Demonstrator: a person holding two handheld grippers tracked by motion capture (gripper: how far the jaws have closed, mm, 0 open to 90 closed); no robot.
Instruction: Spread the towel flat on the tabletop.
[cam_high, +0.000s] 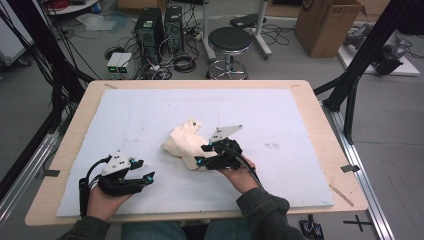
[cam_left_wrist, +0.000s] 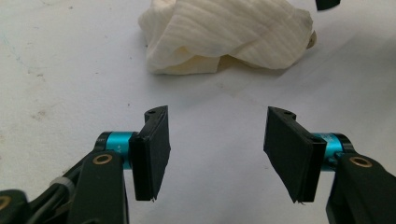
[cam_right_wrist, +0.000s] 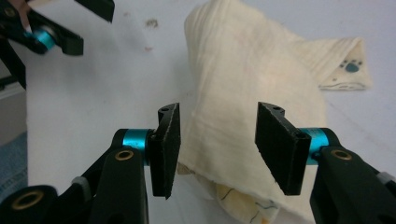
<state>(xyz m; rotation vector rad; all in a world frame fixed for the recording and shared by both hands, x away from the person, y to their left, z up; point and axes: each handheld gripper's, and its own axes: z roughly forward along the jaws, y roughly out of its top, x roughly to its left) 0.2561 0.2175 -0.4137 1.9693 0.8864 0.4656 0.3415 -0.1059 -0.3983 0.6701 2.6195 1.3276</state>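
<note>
We see a crumpled cream cloth (cam_high: 184, 145) lying near the middle of the white mat on the bench (cam_high: 320, 125). Its far side is hidden by its own folds, and a paw-print corner shows in the right gripper view. The right gripper (cam_right_wrist: 217, 140) stands partly open astride a fold, pads apparently not pressing. The left gripper (cam_left_wrist: 215, 154) gapes wide, empty, well short of the cloth.

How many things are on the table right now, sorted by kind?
Crumpled cream cotton cloth with a paw print: 1
Black handheld tongs with teal fittings: 2, the left tongs and the right tongs
White foam mat covering the wooden table: 1
Total: 4
</note>
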